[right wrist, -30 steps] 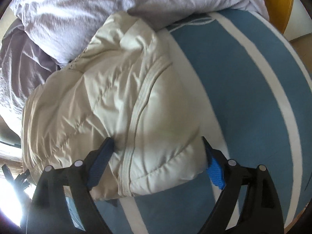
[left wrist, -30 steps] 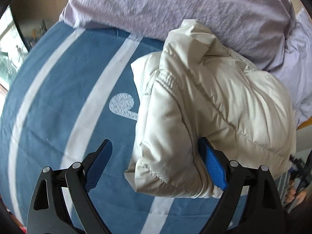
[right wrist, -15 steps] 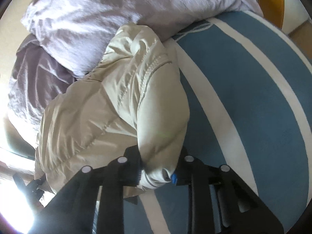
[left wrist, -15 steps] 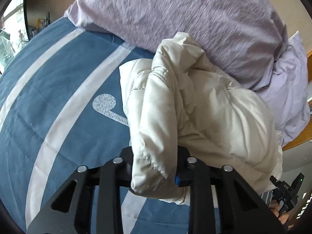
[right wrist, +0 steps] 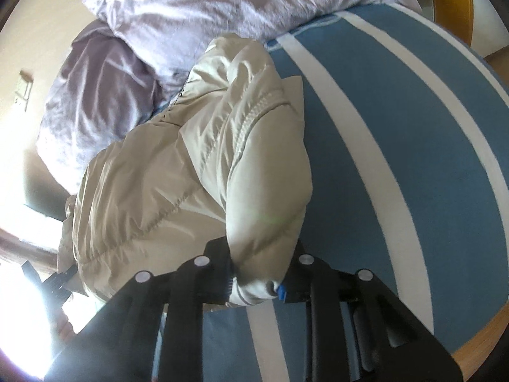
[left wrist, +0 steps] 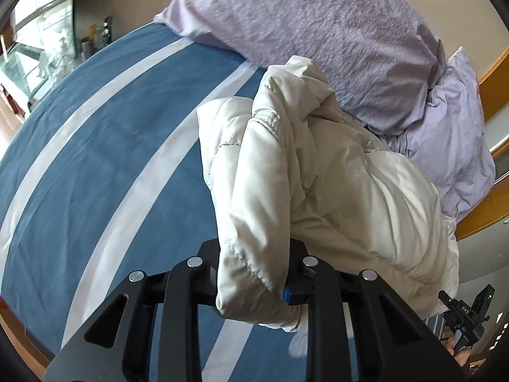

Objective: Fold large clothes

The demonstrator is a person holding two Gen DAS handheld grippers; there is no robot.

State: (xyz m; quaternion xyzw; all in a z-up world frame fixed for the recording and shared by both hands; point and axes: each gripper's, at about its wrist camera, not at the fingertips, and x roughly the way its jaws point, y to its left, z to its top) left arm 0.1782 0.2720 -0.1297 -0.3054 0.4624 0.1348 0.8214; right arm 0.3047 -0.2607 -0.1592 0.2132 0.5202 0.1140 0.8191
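Note:
A cream puffer jacket [left wrist: 311,172] is bunched up and lifted off the blue bed cover with white stripes [left wrist: 105,146]. My left gripper [left wrist: 254,273] is shut on one near corner of the jacket. In the right wrist view the same jacket [right wrist: 197,172] hangs from my right gripper [right wrist: 259,273], which is shut on its other near corner. The jacket's far end rests against the pillows. The other gripper shows small at the lower right of the left wrist view [left wrist: 461,318].
Lilac pillows [left wrist: 318,25] and a crumpled lilac duvet [right wrist: 105,95] lie at the head of the bed behind the jacket. A wooden bed frame [left wrist: 486,216] runs along the right. A window with bottles on its sill [left wrist: 47,47] is at far left.
Both grippers closed on the near edge of the jacket and raised it. The jacket now stands bunched and higher off the cover, and both views have pulled back.

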